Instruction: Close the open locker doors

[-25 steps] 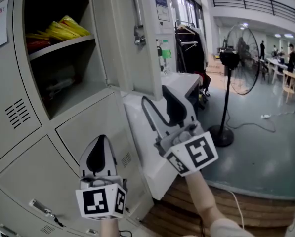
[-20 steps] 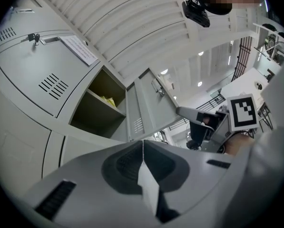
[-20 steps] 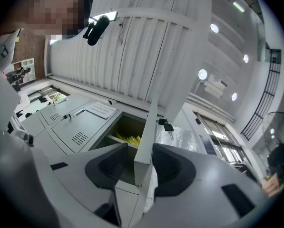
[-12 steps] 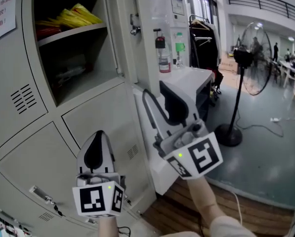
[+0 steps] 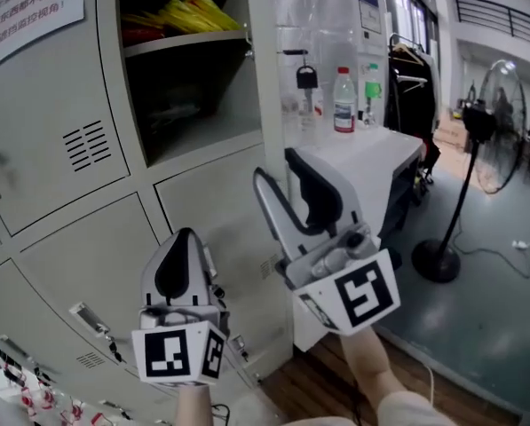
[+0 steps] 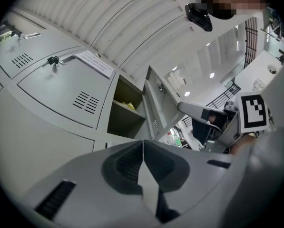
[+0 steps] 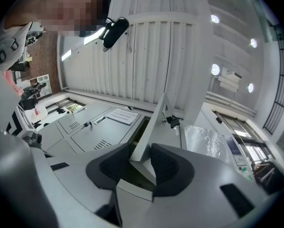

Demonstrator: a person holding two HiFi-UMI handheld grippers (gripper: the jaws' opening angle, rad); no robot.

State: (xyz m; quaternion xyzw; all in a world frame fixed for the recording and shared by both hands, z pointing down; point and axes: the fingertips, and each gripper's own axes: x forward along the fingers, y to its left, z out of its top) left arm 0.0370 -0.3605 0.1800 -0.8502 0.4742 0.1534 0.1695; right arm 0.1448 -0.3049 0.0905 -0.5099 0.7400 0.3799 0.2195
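Smooth matt paint covers the pale grey sheet-metal lockers (image 5: pixel 60 193), the white paper notice (image 5: pixel 29 11) is dull, the clear plastic bottle (image 5: pixel 343 100) glossy, and brown wooden floor planks (image 5: pixel 309 389) meet sheeny grey flooring (image 5: pixel 486 318).

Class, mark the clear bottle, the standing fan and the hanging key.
clear bottle (image 5: pixel 343 105), head view, its body
standing fan (image 5: pixel 438 261), head view, its round base
hanging key (image 5: pixel 306 78), head view, its dark head

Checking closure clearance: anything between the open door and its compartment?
Nothing but the right claw itself: its jaws, just opened wider, straddle the door edge, one on the compartment side. Yellow items lie on the shelf, behind its front edge. The left claw sits lower.
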